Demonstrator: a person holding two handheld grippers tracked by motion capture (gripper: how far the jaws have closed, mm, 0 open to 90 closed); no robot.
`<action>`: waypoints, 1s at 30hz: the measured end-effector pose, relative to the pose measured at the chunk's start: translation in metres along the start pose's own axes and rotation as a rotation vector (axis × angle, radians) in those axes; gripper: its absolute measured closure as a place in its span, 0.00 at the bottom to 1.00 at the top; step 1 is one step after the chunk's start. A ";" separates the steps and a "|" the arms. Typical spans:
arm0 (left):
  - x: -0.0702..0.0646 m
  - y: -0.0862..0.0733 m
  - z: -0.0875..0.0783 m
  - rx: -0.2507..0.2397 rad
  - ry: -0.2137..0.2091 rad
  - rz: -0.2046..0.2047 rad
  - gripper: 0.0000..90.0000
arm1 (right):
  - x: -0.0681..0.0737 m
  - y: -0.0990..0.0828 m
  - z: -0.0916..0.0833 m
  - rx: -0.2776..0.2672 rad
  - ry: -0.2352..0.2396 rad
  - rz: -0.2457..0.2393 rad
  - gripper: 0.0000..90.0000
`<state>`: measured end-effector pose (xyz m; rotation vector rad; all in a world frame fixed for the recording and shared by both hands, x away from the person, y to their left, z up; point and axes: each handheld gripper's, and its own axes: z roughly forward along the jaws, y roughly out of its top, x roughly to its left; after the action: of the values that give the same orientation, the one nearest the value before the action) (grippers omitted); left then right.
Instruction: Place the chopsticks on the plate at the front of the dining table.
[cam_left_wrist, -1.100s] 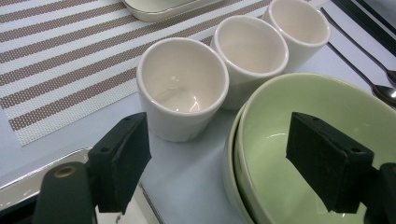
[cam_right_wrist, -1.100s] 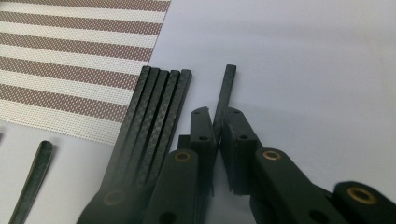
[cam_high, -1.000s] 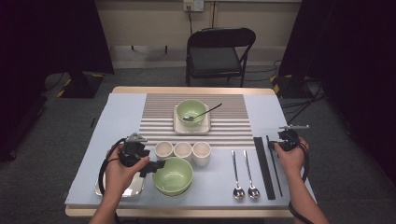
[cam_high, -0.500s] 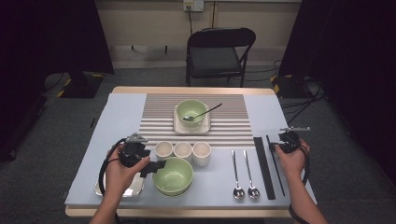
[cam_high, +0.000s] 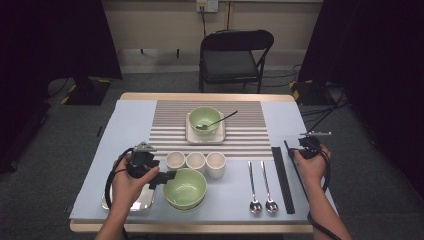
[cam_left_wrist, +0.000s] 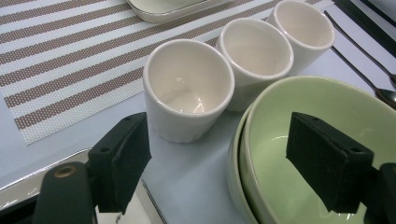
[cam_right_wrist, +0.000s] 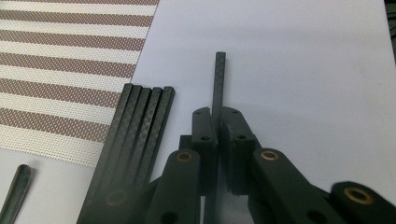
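A single black chopstick (cam_right_wrist: 218, 79) is pinched between the pads of the right tool (cam_right_wrist: 218, 122), its square tip pointing away along the pale counter (cam_high: 125, 125). It lies just to the right of a tight bundle of black chopsticks (cam_right_wrist: 140, 126), which rests side by side at the edge of the striped placemat (cam_right_wrist: 60, 60). The jaws stand narrow, closed on that one stick, and gripping it well back from the tip would leave a long free end to steer, probably so that it can be set apart from, or added to, the row beside it. In the high view the right tool (cam_high: 310, 146) sits at the far end of the dark strip of chopsticks (cam_high: 281, 177), near the counter's right edge.

The left tool (cam_left_wrist: 224, 154) is wide, one pad outside and one pad over the inside of the stacked green bowls (cam_left_wrist: 299, 140), straddling the rim without visibly pressing on it; this looks like a grip being readied on the bowl wall. Three cream cups (cam_left_wrist: 189, 88) stand in a row just behind the bowls, the nearest almost touching the rim. Below the left jaw the corner of a metal tray (cam_high: 137, 200) shows. Two spoons (cam_high: 262, 185) lie between the bowls and the chopsticks, and farther back a green bowl with a spoon (cam_high: 205, 119) sits on a square plate.
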<state>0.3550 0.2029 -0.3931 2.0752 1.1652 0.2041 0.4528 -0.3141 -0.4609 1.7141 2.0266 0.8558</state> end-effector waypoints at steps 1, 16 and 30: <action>0.000 0.000 0.000 0.000 0.000 0.001 0.24 | 0.000 0.000 0.000 0.000 0.000 0.000 0.93; -0.006 0.001 0.000 -0.001 -0.009 0.013 0.24 | 0.006 -0.011 -0.009 0.012 -0.009 -0.034 0.91; -0.008 0.001 0.001 0.003 -0.001 0.022 0.24 | 0.000 -0.006 -0.007 0.060 0.026 -0.006 0.91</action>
<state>0.3517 0.1957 -0.3917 2.0911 1.1436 0.2120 0.4438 -0.3157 -0.4598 1.7366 2.0930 0.8273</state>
